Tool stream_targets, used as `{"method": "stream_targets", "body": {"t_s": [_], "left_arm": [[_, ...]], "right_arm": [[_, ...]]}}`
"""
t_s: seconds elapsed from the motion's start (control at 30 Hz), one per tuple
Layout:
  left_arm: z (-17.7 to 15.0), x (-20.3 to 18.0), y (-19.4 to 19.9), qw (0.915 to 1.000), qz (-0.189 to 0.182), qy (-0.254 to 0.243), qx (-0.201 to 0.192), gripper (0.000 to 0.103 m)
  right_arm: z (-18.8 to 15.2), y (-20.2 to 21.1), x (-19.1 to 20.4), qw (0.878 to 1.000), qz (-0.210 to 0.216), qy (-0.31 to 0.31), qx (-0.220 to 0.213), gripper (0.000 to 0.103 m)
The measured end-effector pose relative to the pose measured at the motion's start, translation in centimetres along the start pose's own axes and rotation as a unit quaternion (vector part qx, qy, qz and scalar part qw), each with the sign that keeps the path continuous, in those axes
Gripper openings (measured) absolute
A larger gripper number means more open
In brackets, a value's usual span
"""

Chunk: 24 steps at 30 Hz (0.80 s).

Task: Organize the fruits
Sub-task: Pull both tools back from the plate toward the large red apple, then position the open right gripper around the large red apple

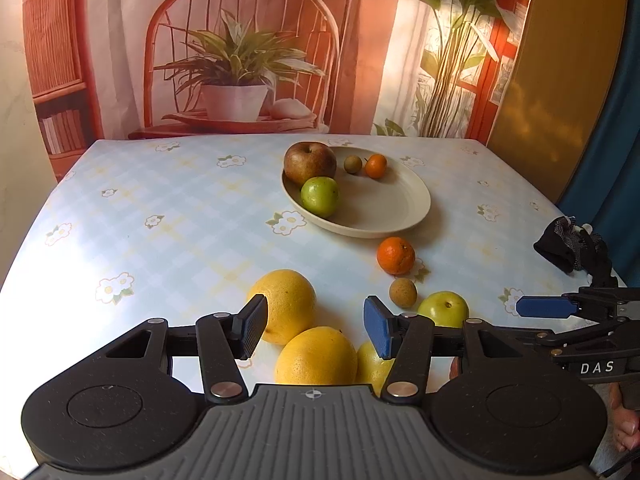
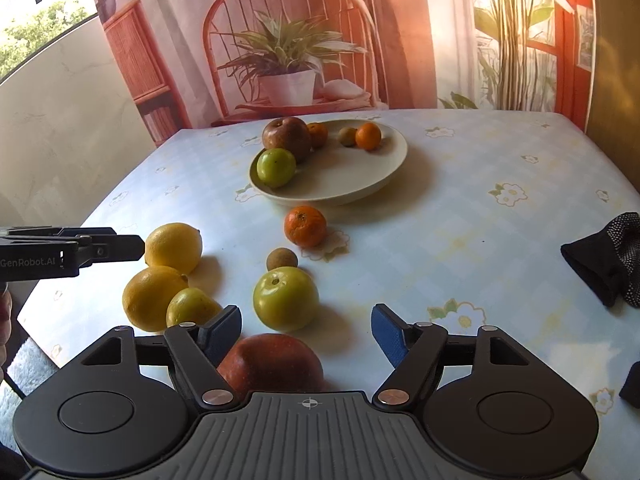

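On a floral tablecloth [image 2: 460, 216], a red apple [image 2: 272, 360] lies between the right gripper's [image 2: 306, 330] parted, empty jaws; the left gripper [image 1: 316, 326], also apart, hovers over yellow citrus [image 1: 316, 356].

Open tablecloth [image 2: 460, 240] right of scattered fruit [image 2: 285, 298]

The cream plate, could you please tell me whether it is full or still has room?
Room left. The cream plate holds fruit only along its far-left side; the near-right half is bare.
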<state>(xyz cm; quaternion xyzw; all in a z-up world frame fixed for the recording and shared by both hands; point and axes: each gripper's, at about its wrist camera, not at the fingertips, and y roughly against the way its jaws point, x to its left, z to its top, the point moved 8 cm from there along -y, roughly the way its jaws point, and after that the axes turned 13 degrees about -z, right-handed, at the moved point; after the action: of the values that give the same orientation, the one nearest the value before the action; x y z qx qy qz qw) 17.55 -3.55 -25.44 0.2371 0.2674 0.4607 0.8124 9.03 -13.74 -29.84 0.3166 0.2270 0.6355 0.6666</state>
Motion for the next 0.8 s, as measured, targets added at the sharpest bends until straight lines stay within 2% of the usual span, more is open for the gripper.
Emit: {"method": "stream_targets", "body": {"t_s": [0.67, 0.8], "left_arm": [[-1.2, -1.6, 0.4, 0.9997, -0.006, -0.021, 0.013, 0.056], [-1.4, -1.6, 0.2, 0.9997, -0.009, -0.019, 0.016, 0.056]], "right_arm": [[-2.8, 0.2, 1.8, 0.998, 0.025, 0.018, 0.052, 0.072], [-3.2, -0.1, 2.0, 0.997, 0.028, 0.021, 0.062, 0.076]]}}
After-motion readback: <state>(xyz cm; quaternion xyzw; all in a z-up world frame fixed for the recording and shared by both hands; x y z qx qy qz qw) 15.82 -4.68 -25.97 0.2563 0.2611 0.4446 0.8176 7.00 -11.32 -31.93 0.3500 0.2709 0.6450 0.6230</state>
